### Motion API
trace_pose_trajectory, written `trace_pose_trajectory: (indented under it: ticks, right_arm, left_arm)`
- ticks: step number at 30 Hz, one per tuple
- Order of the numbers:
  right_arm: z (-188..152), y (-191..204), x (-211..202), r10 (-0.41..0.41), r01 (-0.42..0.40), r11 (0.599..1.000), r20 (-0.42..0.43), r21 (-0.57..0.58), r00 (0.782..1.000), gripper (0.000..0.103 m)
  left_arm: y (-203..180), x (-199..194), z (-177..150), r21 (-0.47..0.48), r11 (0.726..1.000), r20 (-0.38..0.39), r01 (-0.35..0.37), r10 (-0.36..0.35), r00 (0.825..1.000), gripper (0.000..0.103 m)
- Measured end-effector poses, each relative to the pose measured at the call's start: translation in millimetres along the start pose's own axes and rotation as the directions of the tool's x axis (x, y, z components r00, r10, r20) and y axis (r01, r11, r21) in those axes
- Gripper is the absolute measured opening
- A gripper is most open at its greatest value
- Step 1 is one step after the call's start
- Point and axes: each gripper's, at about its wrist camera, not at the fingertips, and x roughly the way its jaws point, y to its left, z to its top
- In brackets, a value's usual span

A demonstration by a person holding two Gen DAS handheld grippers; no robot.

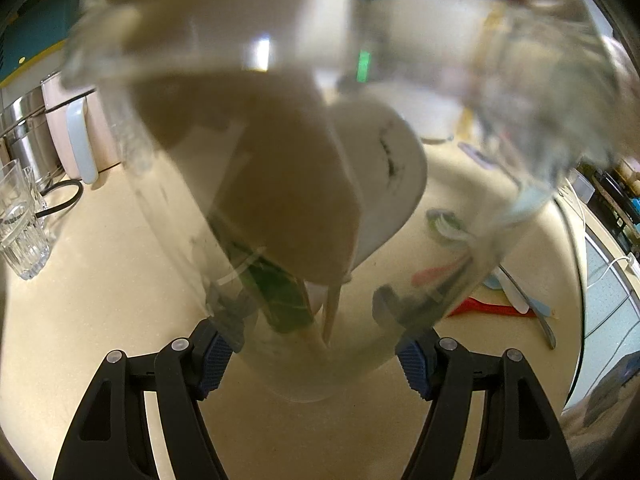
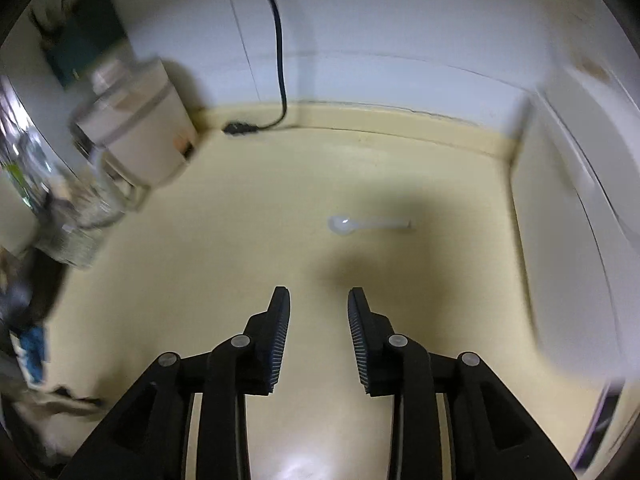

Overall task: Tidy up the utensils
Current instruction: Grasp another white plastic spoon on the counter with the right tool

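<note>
In the left wrist view, the left gripper (image 1: 316, 354) clamps the base of a tall clear glass jar (image 1: 320, 200) holding wooden and white utensils; it looks heavy, slick and breakable, so the low grip should be kept firm. In the right wrist view, the right gripper (image 2: 319, 336) stands parted and empty above the cream surface (image 2: 200, 260), with a small white plastic spoon (image 2: 368, 225) lying ahead; it is probably light and stiff, best pinched across its handle.

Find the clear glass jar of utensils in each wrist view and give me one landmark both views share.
Left wrist view: the clear glass jar fills the centre, tilted, its base clamped by the left hand-held gripper.
Right wrist view: the jar sits at the far left edge, blurred and cut off.
Shared landmark: the pale appliance on the cream countertop, also seen at upper left in the right view.
</note>
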Motion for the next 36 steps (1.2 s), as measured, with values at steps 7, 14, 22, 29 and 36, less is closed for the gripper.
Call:
trace_pose_trajectory:
  ticks: [7, 14, 22, 29, 36]
  right_arm:
    - [25, 13, 91, -0.287, 0.22, 0.893, -0.12, -0.394, 0.95, 0.032]
    - [46, 21, 121, -0.263, 0.171, 0.847, -0.117, -0.504, 0.958, 0.039]
    - [68, -9, 125, -0.048, -0.024, 0.942, -0.208, -0.334, 0.977, 0.039]
    - [50, -8, 113, 0.043, -0.109, 0.95, -0.224, -0.291, 0.974, 0.025]
    - [-12, 10, 77, 0.128, -0.188, 0.95, -0.239, -0.25, 0.963, 0.024]
  left_arm:
    - [0, 2, 0, 0.0, 1.0, 0.001, -0.019, 0.019, 1.0, 0.074]
    - [-3, 5, 1, -0.005, 0.999, 0.002, -0.036, 0.036, 0.999, 0.074]
    - [1, 3, -2, -0.029, 0.999, 0.004, -0.037, 0.037, 0.999, 0.075]
    - [3, 4, -3, -0.041, 0.999, 0.008, -0.035, 0.035, 0.999, 0.075]
    - [4, 3, -6, -0.05, 0.998, 0.006, -0.041, 0.042, 0.999, 0.075]
